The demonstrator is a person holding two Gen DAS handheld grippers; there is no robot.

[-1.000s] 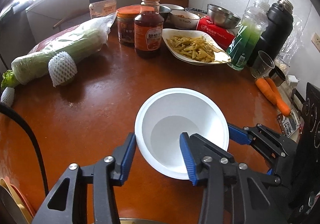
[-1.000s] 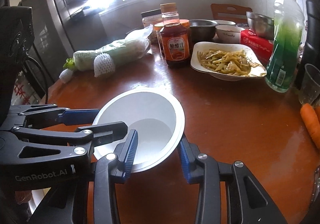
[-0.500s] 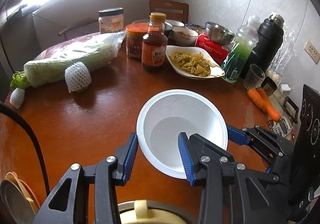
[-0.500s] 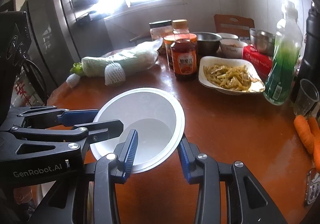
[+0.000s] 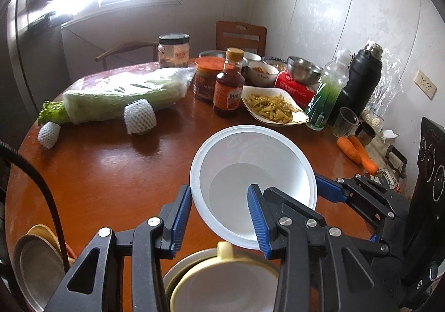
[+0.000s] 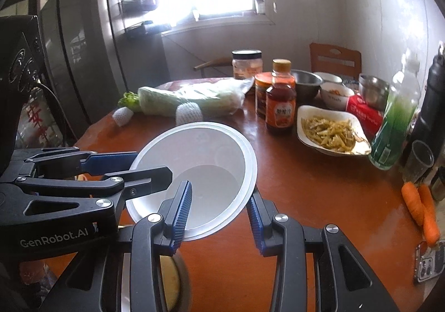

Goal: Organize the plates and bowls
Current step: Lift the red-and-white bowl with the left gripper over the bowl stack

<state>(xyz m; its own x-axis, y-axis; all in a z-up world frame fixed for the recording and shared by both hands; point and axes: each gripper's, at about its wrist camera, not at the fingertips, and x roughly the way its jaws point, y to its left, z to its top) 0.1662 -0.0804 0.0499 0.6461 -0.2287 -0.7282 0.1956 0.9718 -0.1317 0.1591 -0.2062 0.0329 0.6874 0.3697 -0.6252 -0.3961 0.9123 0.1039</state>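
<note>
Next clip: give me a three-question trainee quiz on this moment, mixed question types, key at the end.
1. True or false: only one hand-held gripper holds the white bowl.
2. Multiple choice: where does the brown sauce bottle stand relative to the plate of yellow strips, in the left wrist view? A) left of it B) right of it C) on it
3. Short answer: what lies at the table's right edge, near the clear cup?

Key: 1. False; the left hand-held gripper and right hand-held gripper each clamp its rim. 2. A. 3. Two carrots.
</note>
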